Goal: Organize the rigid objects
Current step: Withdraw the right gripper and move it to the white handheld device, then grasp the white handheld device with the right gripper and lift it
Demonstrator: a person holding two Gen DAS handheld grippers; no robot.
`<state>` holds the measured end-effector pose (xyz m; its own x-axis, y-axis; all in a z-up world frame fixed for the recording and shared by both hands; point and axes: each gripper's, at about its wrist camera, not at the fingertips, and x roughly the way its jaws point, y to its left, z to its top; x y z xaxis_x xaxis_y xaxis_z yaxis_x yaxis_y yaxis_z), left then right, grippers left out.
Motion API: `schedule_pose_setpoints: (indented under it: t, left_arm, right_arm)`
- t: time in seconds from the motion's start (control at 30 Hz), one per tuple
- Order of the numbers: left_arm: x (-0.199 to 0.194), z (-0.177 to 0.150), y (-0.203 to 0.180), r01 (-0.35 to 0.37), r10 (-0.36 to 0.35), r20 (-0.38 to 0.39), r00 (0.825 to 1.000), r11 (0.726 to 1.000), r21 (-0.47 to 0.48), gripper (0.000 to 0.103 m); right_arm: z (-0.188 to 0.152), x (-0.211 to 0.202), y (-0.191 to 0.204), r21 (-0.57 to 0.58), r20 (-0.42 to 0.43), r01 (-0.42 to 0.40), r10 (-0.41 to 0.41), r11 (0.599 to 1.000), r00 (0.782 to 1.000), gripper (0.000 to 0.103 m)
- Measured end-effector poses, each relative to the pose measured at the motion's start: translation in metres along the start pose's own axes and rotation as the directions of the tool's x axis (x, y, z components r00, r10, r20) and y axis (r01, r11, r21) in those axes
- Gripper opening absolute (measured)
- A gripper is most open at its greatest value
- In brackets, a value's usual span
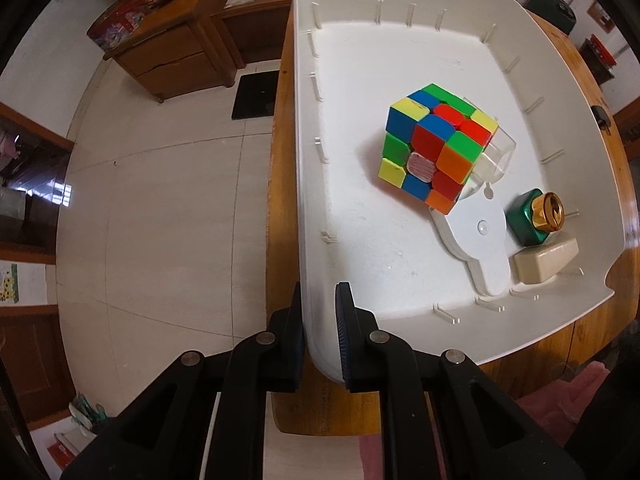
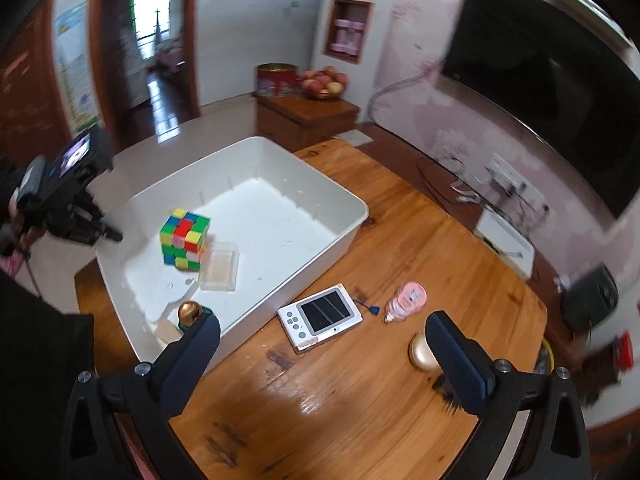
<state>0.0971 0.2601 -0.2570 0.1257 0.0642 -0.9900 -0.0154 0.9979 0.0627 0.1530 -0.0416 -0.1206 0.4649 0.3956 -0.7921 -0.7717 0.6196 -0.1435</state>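
Observation:
A white bin [image 1: 360,48] [image 2: 344,196] stands on the wooden table [image 2: 360,392]. In it lie a colourful puzzle cube [image 1: 436,148] [image 2: 185,240], a clear plastic box [image 1: 496,156] [image 2: 218,266], a flat white piece [image 1: 480,240], a green bottle with a gold cap [image 1: 534,216] [image 2: 190,312] and a cream block [image 1: 546,260]. My left gripper [image 1: 320,344] is shut on the bin's near-left wall. My right gripper [image 2: 324,356] is open and empty above the table. Below it lie a white device with a dark screen [image 2: 320,316], a pink bottle [image 2: 406,300] and a gold rounded object [image 2: 422,352].
A small blue dart-like item [image 2: 370,309] lies beside the device. A wooden cabinet with a fruit bowl [image 2: 324,84] and a red tin [image 2: 276,78] stands beyond the table. A television [image 2: 540,92] hangs at the right. Tiled floor [image 1: 160,220] lies left of the table.

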Motion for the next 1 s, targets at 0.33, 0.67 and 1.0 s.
schedule_pose_setpoints:
  t: [0.33, 0.67, 1.0]
  left_arm:
    - [0.001, 0.001, -0.001, -0.022, 0.021, -0.007, 1.000, 0.998, -0.063, 0.014]
    - [0.004, 0.006, 0.002, -0.035, 0.032, -0.030, 0.999, 0.995, -0.097, 0.014]
    - [0.012, 0.009, 0.009, -0.036, 0.030, -0.044, 0.999, 0.988, -0.149, 0.014]
  right_arm:
    - [-0.010, 0.042, -0.004, -0.148, -0.061, -0.108, 0.099, 0.983, 0.993, 0.103]
    - [-0.024, 0.093, -0.012, -0.192, -0.116, -0.156, 0.136, 0.969, 0.984, 0.103]
    - [-0.035, 0.135, -0.018, -0.212, -0.163, -0.222, 0.190, 0.952, 0.968, 0.103]
